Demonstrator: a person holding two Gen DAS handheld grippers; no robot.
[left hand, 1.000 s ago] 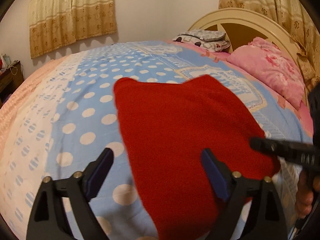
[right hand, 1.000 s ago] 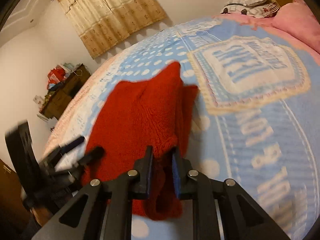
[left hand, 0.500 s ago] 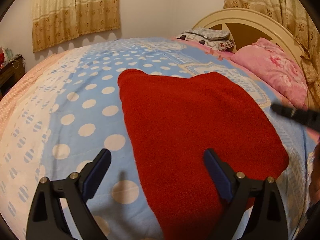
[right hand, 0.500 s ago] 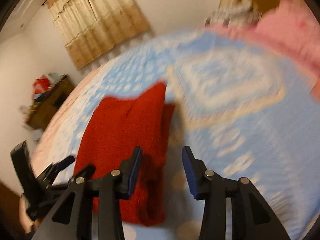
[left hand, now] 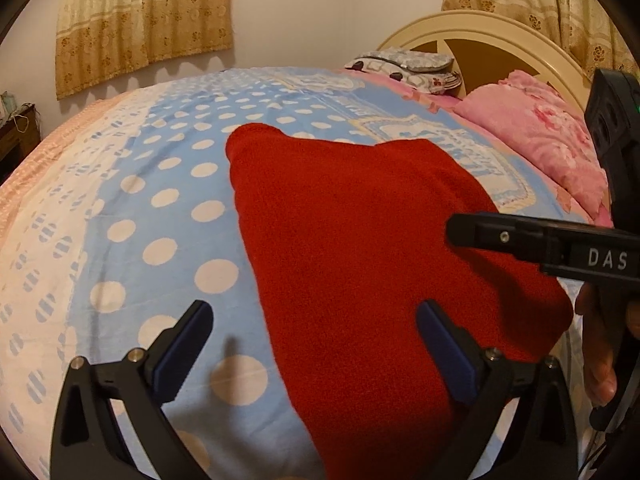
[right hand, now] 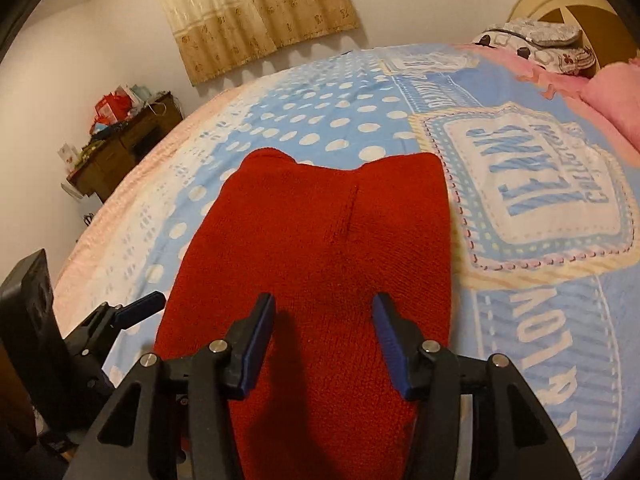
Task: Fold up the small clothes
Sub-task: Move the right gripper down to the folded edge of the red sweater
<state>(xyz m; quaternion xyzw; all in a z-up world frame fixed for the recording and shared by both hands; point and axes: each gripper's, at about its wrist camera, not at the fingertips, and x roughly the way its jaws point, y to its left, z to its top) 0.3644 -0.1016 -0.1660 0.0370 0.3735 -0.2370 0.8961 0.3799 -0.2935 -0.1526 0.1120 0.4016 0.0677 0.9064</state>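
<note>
A red knitted garment (left hand: 368,248) lies flat on the blue polka-dot bedspread (left hand: 168,208); it also shows in the right wrist view (right hand: 320,248). My left gripper (left hand: 316,344) is open and empty above the garment's near left edge. My right gripper (right hand: 324,336) is open and empty, hovering over the garment's near middle. The right gripper's finger (left hand: 520,236) reaches in from the right in the left wrist view. The left gripper (right hand: 136,308) shows at the left in the right wrist view.
Pink pillows (left hand: 552,144) and a cream headboard (left hand: 480,36) are at the far right. A folded grey patterned cloth (left hand: 404,64) lies by the headboard. A cluttered wooden desk (right hand: 120,144) stands beyond the bed's left side. Curtains (left hand: 144,16) hang on the wall.
My right gripper let go of the garment's fold, opened, and moved left over the garment. The garment now lies flatter. My left gripper stayed open and barely moved.
</note>
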